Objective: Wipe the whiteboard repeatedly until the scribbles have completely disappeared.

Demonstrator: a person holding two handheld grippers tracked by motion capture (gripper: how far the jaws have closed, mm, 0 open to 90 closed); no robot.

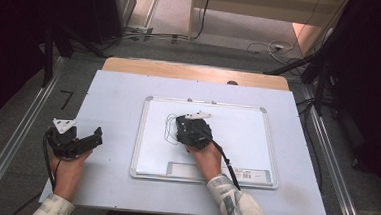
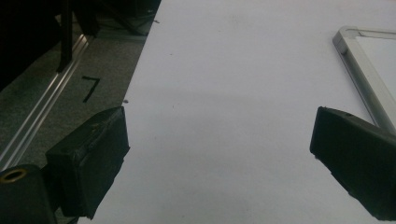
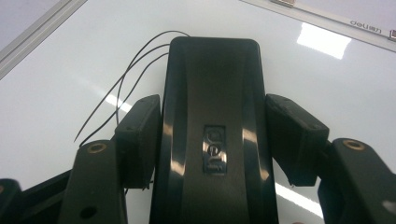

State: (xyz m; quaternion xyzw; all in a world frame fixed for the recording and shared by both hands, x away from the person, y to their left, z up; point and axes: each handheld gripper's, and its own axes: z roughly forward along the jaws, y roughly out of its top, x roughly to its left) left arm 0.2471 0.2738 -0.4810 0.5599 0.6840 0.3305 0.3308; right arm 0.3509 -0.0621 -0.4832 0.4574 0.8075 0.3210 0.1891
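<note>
From the high view, I see a pale table (image 1: 119, 93) with a whiteboard (image 1: 257, 136) lying flat near its middle. My right claw (image 1: 193, 129) sits over the left part of the board, held by a hand (image 1: 206, 158) that comes in from the bottom edge. Thin black pen lines (image 1: 168, 128) curl on the board just left of it. My left claw (image 1: 89, 139) rests on the table's left edge, well apart from the board, its jaws spread with nothing between them.

In the left gripper view, the two black jaws stand wide apart over bare table (image 2: 224, 93). A corner of the whiteboard's metal frame (image 2: 362, 70) shows at the upper right.

In the right gripper view, my right claw (image 3: 215, 135) grips a black eraser (image 3: 212, 93), one pad pressed on each long side. The eraser lies flat on the glossy whiteboard (image 3: 70, 79), and the black pen lines (image 3: 122, 84) run out from behind its upper left corner.
</note>
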